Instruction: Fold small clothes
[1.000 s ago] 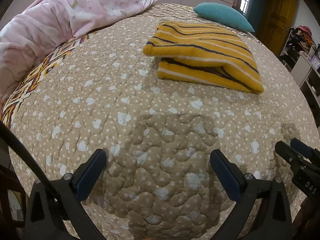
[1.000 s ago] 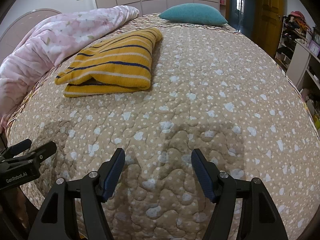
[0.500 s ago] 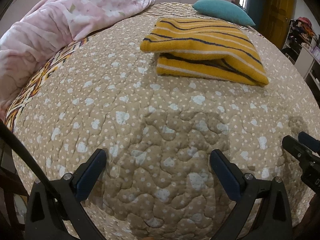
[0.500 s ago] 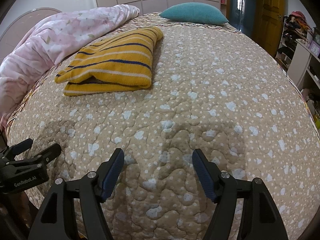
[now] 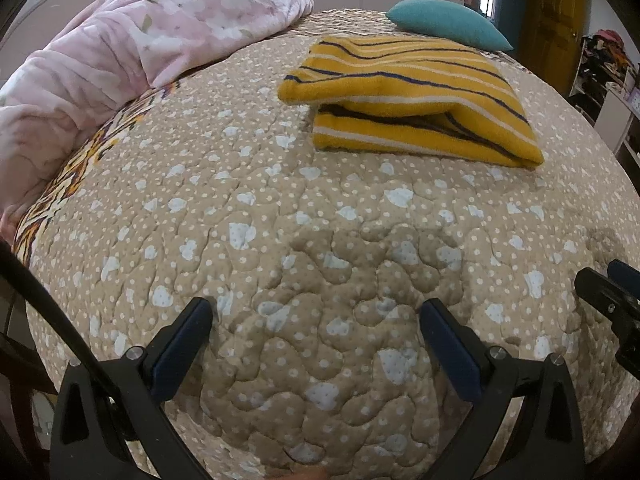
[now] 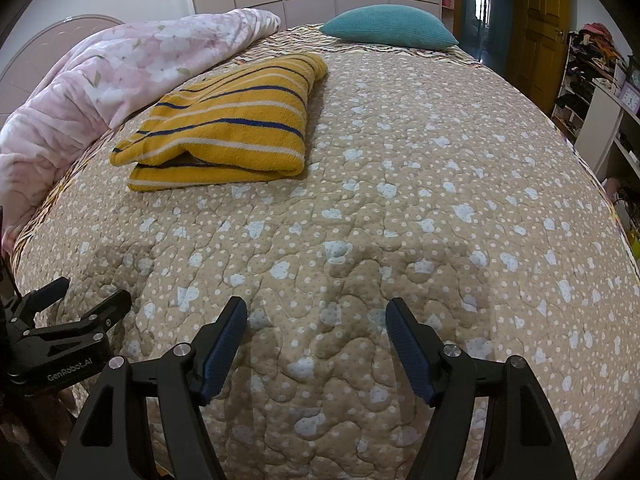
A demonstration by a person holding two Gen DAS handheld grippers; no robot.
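Left wrist view: the left gripper hangs over the near edge of the quilt, jaws spread wide and holding nothing. The sweater, yellow with dark stripes, lies well ahead and a little to the right, already folded over on itself, with its open layered edge toward the camera. The right gripper is just as wide open and empty; from it the sweater lies ahead and to the left. So the garment sits between the two lines of sight, well apart from both tools, its long axis running away up the bed toward the pillow. Which gripper is nearer is hard to judge through the fisheye; they look about level. A pink blanket is bunched along the left side. The fold looks close to finished, perhaps done.
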